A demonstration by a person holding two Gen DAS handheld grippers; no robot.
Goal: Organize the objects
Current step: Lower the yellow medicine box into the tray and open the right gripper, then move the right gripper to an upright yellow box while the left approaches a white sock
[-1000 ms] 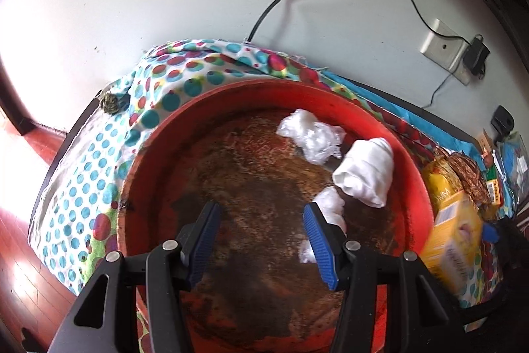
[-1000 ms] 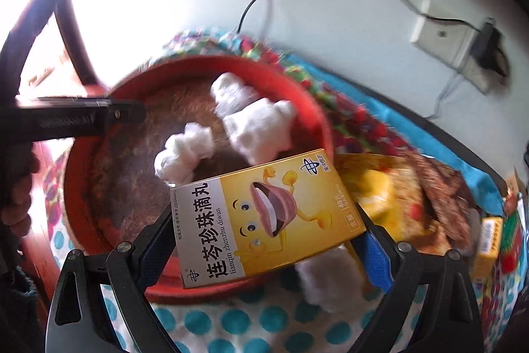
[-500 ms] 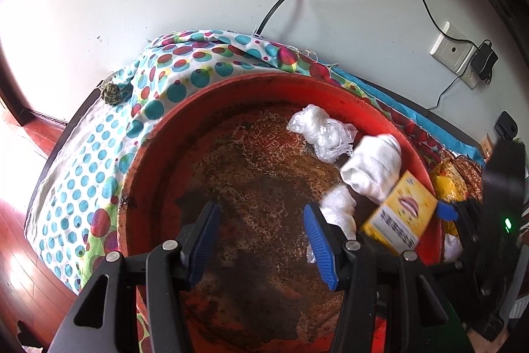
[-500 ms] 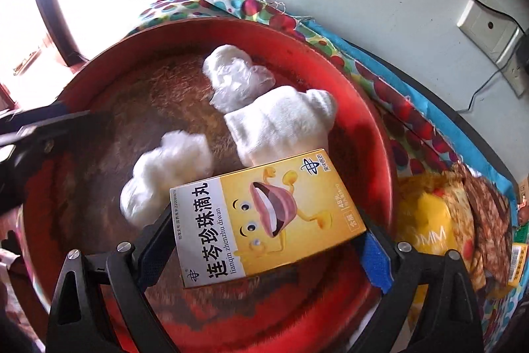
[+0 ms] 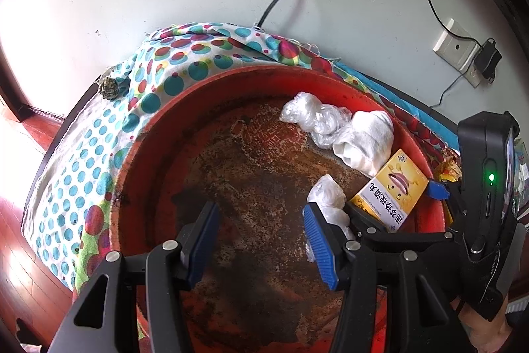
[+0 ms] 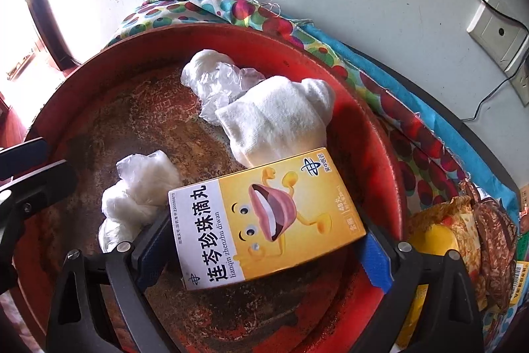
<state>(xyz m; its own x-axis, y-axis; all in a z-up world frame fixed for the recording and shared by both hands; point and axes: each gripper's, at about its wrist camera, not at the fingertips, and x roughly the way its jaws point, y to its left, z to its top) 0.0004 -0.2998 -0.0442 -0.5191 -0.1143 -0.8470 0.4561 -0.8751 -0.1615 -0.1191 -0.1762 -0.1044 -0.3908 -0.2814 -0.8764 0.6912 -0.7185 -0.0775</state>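
Note:
A big round red tray point(image 5: 139, 154) point(image 6: 373, 121) with a worn brown floor lies on a dotted cloth. In it lie a rolled white towel point(image 5: 367, 141) point(image 6: 281, 118) and two crumpled clear plastic bags point(image 5: 314, 118) point(image 6: 139, 194). My right gripper point(image 6: 264, 243) is shut on a yellow medicine box point(image 6: 267, 217) point(image 5: 393, 191), held low over the tray's right part, next to the towel. My left gripper point(image 5: 261, 237) is open and empty over the tray's near middle.
The dotted cloth point(image 5: 92, 141) covers the table by a white wall with a socket point(image 5: 456, 52) and cables. Snack packets point(image 6: 463, 237) lie right of the tray. A small dark ball point(image 5: 109, 86) sits at the cloth's far left edge.
My right gripper has carried the yellow box from outside the tray's near rim to over the tray and lowered it beside the towel. The left gripper stayed nearly still.

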